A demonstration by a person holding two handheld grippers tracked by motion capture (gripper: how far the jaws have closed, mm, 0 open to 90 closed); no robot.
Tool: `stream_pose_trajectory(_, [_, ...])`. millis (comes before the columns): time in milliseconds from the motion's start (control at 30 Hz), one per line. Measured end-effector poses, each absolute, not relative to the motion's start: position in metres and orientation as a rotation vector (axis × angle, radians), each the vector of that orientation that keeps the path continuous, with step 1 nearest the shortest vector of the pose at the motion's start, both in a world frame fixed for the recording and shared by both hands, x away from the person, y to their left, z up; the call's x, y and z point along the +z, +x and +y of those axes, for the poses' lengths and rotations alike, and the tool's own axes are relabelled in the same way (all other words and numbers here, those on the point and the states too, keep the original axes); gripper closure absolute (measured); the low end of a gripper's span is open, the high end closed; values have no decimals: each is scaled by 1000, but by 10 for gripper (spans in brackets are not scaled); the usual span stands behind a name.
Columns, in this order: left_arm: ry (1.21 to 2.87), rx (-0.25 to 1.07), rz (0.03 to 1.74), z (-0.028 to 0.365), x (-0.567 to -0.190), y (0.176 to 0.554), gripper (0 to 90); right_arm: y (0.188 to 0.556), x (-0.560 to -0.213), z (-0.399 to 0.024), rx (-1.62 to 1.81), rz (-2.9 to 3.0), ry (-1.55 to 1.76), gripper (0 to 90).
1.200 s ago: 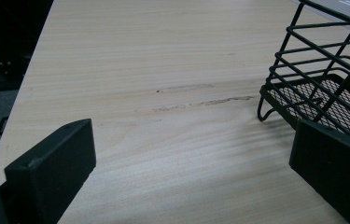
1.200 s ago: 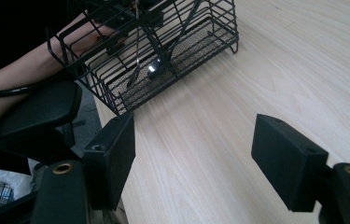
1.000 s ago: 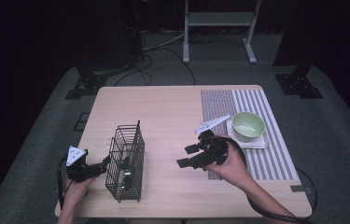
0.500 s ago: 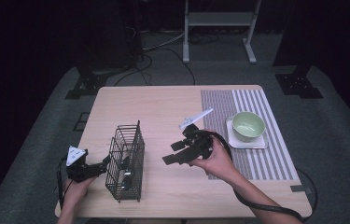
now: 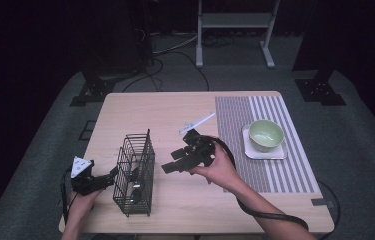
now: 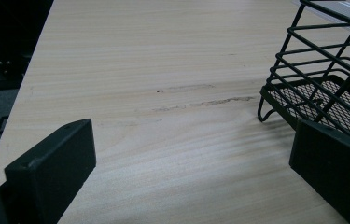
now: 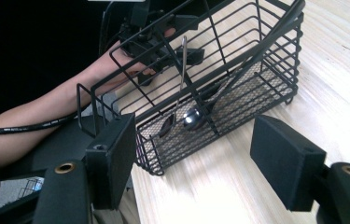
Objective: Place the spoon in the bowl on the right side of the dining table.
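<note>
A black wire basket (image 5: 136, 172) stands upright on the wooden table (image 5: 175, 107), left of centre. A metal spoon (image 7: 187, 117) rests inside it, bowl down on the mesh floor and handle leaning up against the wires. My left gripper (image 5: 109, 179) sits on the table just left of the basket (image 6: 322, 79); its jaws are wide open and hold nothing. My right gripper (image 5: 171, 161) hovers a short way right of the basket (image 7: 210, 79) and points at it, open and empty. Behind the basket, the right gripper view shows my left hand (image 7: 116, 70).
A pale green bowl (image 5: 266, 134) sits on a white square plate (image 5: 267, 153) on the striped mat (image 5: 235, 120) at the right. Cables trail from both grippers off the near edge. A metal stand (image 5: 235, 25) and dark equipment lie beyond the table.
My right gripper has swung left, from beside the bowl to near the basket. The left gripper and the basket have stayed where they were.
</note>
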State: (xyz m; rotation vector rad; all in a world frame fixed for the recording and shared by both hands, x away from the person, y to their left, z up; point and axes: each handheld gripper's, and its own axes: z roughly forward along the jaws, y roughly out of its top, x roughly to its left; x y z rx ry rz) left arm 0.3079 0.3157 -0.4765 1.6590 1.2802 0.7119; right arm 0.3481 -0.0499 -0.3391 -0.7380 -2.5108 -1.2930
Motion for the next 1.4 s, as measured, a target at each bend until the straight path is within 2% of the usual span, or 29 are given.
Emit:
stream_pose_trajectory(1000, [1656,712,1280,316,-477,308,0,359,-340,-7,-1277,-2476,-701,373])
stream_pose_trajectory(1200, [1653,713,1278,316,-477,308,0,364,-341,-2,-1278,-2464,-716,413])
stream_pose_trajectory(1300, [1649,712,1280,316,-477,308,0,364,-342,2,-1263,-2465,-728,489])
stream_pose_trajectory(1333, [1649,712,1280,316,-477,308,0,364,-342,2,-1263,-2465,-728,489])
stream_pose_trajectory(1367, [1650,712,1279,316,-477,308,0,364,-343,3,-1251,-2469,-737,534])
stream_pose_trajectory(1400, [1650,712,1279,316,-477,308,0,364,-343,3,-1251,-2469,-737,534])
